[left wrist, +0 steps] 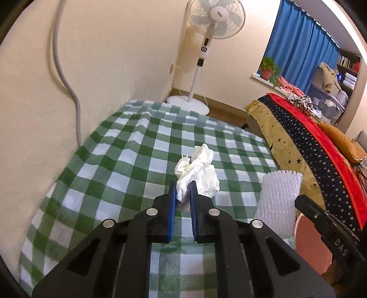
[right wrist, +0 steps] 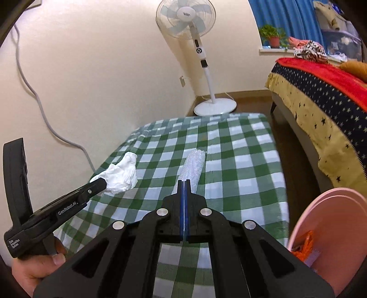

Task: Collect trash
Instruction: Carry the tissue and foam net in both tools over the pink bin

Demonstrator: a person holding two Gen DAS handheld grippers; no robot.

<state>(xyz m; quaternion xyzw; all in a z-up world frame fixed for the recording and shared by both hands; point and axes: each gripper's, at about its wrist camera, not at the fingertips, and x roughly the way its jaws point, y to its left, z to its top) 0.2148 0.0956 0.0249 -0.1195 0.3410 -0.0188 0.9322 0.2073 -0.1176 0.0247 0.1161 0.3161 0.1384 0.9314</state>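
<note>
Left gripper [left wrist: 183,186] clamping crumpled tissue [left wrist: 197,173], right gripper [right wrist: 184,183] pinching foam netting [right wrist: 193,168]; am holding both clear of checked tablecloth [right wrist: 240,160], for dropping into pink bin [right wrist: 330,231] waiting at my four o'clock

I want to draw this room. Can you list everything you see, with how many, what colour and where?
tissue: one, white, crumpled, pinched in the left tongs
foam sheet: one, white, held in the right tongs
cloth: one, green and white checks, covering the table
bin: one, pink, right of the table, orange scrap inside
fan: one, white, standing in the corner
cable: one, grey, down the wall
curtain: one, blue, at the window
plant: one, green in a red pot, on the sill
bed: one, starry yellow, navy and red covers, right side
left tongs: one, black, blue pads, shut on tissue
right tongs: one, black, blue pads, shut on foam sheet
hand: one, holding the left tongs
</note>
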